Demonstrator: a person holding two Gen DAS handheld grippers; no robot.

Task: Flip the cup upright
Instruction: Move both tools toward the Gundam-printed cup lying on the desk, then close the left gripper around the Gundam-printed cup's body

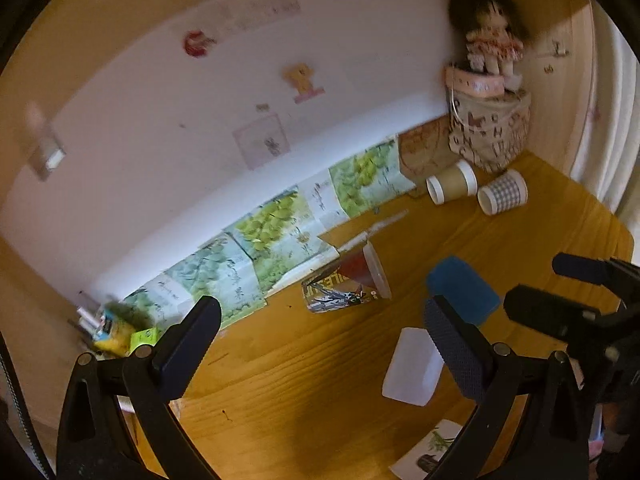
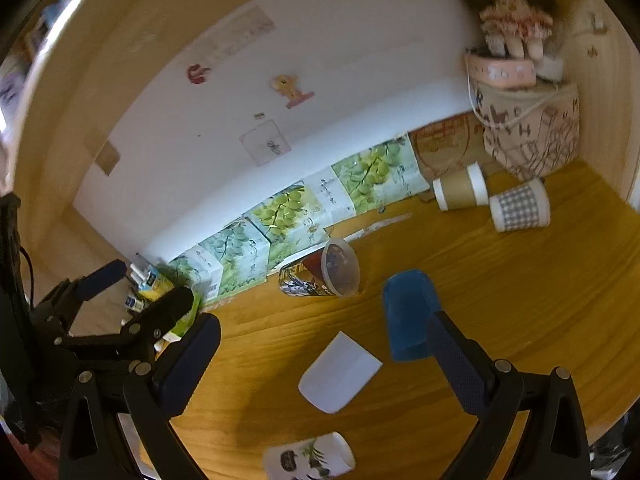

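Observation:
Several cups lie on their sides on the wooden table (image 1: 304, 368). A blue cup (image 1: 464, 288) (image 2: 408, 312) and a white cup (image 1: 414, 366) (image 2: 340, 372) lie nearest. A clear printed cup (image 1: 348, 284) (image 2: 320, 272) lies further back. A brown paper cup (image 1: 452, 182) (image 2: 460, 192) and a checked cup (image 1: 502, 192) (image 2: 520, 204) lie at the far right. A cup with a plant print (image 2: 310, 458) (image 1: 432, 450) lies at the near edge. My left gripper (image 1: 320, 344) and right gripper (image 2: 324, 364) are open, empty and above the table. The right gripper (image 1: 560, 296) shows in the left view, and the left gripper (image 2: 136, 292) in the right view.
Grape-print boxes (image 1: 256, 236) (image 2: 288, 216) line the white wall. A patterned bag (image 1: 488, 132) (image 2: 528, 128) with a doll (image 1: 492, 36) on top stands in the far right corner. Small cartons (image 1: 120, 332) (image 2: 160, 284) sit at far left.

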